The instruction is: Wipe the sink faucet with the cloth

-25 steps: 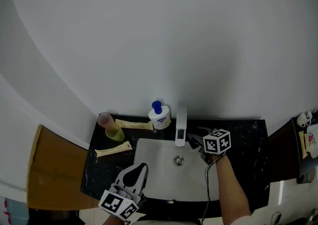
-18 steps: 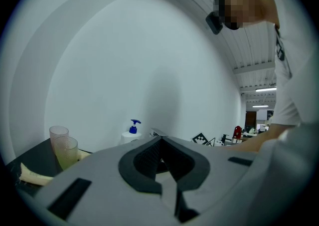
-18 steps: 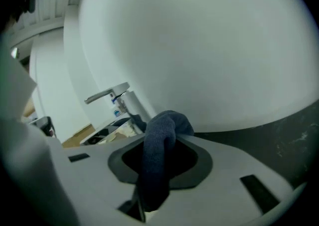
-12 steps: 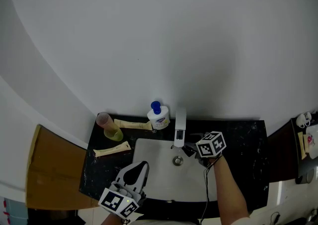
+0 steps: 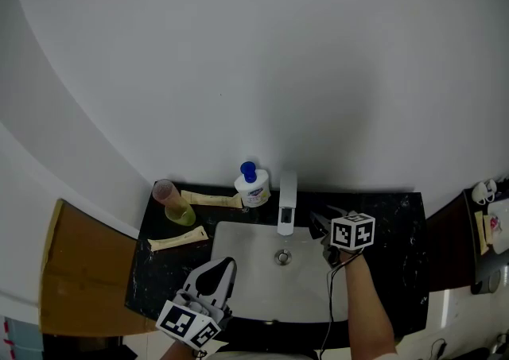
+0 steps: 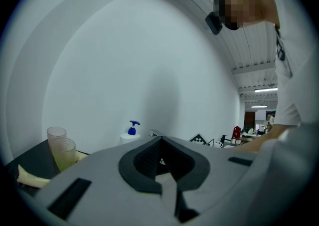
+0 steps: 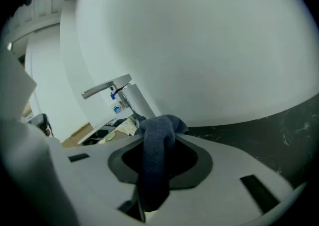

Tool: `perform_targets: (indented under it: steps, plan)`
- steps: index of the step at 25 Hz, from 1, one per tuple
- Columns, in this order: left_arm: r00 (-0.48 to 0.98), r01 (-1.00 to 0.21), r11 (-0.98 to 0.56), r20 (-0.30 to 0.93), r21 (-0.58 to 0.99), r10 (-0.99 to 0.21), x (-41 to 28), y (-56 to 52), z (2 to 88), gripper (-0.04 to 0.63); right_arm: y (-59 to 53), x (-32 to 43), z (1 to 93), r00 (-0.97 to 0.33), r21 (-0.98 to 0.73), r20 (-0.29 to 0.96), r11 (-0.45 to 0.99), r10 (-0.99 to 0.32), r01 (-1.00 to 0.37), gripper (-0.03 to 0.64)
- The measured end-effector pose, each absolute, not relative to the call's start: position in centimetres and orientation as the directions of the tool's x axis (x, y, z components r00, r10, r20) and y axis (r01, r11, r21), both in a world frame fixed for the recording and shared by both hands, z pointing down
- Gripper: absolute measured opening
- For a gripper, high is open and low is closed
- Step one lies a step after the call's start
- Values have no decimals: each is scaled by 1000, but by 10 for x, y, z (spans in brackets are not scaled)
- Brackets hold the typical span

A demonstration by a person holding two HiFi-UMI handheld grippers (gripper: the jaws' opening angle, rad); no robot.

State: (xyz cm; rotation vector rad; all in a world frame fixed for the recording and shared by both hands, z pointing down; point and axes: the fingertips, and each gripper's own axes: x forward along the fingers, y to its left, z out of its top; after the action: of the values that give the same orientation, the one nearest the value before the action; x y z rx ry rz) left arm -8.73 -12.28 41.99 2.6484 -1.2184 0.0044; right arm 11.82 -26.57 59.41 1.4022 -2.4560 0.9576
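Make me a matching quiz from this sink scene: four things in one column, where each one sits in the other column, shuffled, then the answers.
Things:
1. cloth
2. soap bottle
3. cup
4. faucet

Places:
A. behind the middle of the basin
B. clamped in the right gripper
C. at the left end of the counter
D. between the cup and the faucet, blue pump on top

Pairs: 1-B, 2-D, 3-C, 4-A

Pump bottle (image 5: 254,189) label illegibly small (perhaps blue print); right-edge white item (image 5: 499,227) cut off.
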Motion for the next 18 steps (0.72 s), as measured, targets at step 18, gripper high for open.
perform_targets:
  steps: [18]
  plan:
    - [652, -751, -626, 87, 208, -753, -96, -120, 419, -2, -273, 126, 595, -451, -359, 478, 301, -754, -884, 95]
